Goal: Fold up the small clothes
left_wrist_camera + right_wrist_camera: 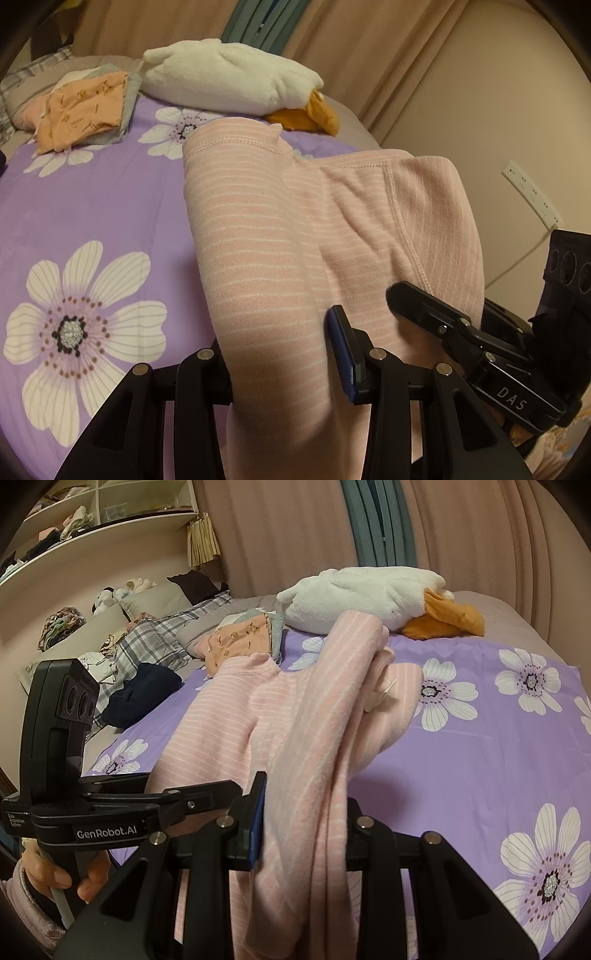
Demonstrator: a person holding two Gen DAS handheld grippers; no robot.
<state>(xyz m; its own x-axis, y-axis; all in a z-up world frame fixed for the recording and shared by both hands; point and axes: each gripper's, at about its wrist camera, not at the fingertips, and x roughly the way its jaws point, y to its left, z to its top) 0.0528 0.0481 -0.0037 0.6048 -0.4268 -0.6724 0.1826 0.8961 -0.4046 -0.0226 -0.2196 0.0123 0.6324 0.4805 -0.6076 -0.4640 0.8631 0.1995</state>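
A: Left wrist view: status?

B: Pink striped fleece garment [295,229] lifted off the purple flowered bedspread [92,206], unfolded. Left gripper [280,354] jaws pinch one end; right gripper [306,812] jaws pinch the other.

A: Done? Obstructions?

B: Small folded stack [85,107] upper left. White plush duck [229,77] crowds the far edge.

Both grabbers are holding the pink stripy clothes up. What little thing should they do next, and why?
Probably lower it flat onto the purple flowered blanket. The left gripper and right gripper each pinch the pink striped garment, which hangs bunched and creased, so no neat fold seems possible yet.
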